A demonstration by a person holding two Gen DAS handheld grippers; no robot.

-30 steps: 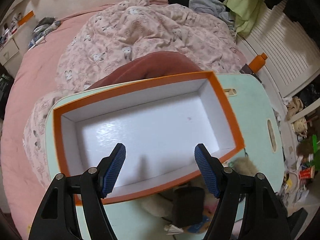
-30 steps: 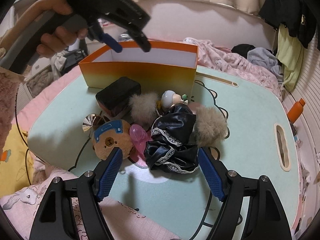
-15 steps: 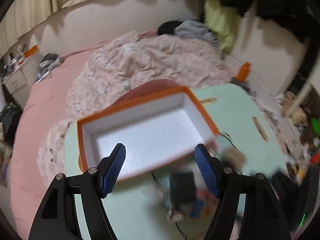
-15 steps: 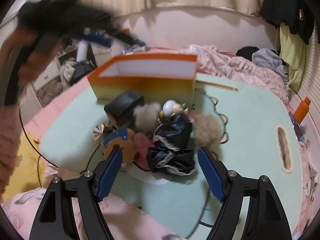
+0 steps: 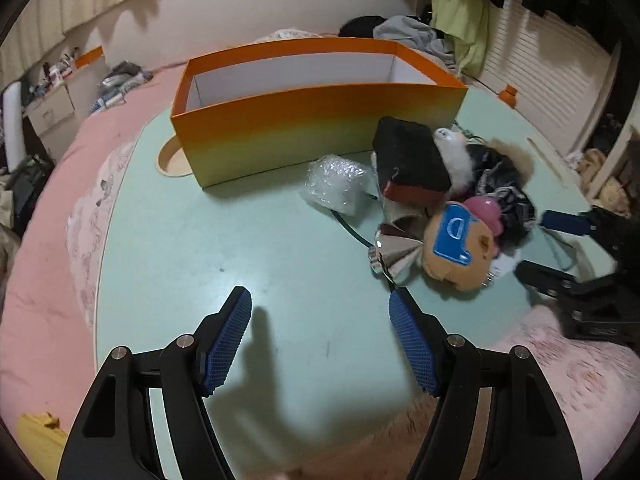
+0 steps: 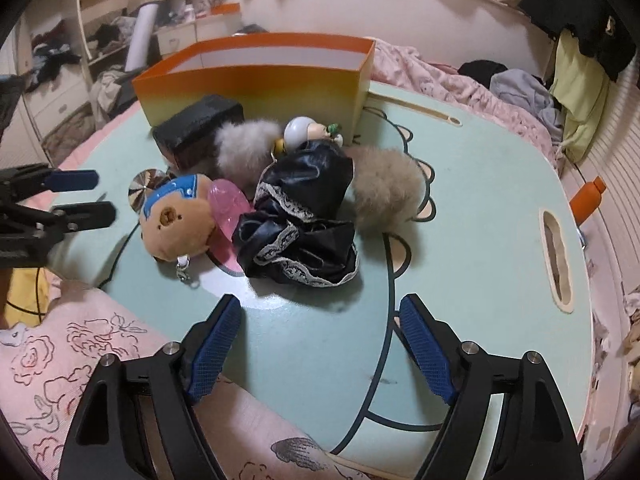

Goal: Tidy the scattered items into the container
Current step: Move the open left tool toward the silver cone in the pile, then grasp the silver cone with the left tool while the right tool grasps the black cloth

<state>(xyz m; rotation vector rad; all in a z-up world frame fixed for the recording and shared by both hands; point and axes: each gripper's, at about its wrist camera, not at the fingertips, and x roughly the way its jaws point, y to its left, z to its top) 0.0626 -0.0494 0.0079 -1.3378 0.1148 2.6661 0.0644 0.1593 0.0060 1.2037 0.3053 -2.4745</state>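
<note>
The only readable mark is a raised letter "D" on the blue cap (image 5: 454,236) of the bear plush head (image 5: 460,252), lying near the table's right side.

A mint-green table (image 6: 472,208) carries an orange box (image 6: 256,80) and scattered toys (image 6: 176,216).

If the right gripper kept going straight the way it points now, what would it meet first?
Most likely the black lace-trimmed cloth, lying straight ahead of the open right gripper on the table; depth is uncertain.
</note>
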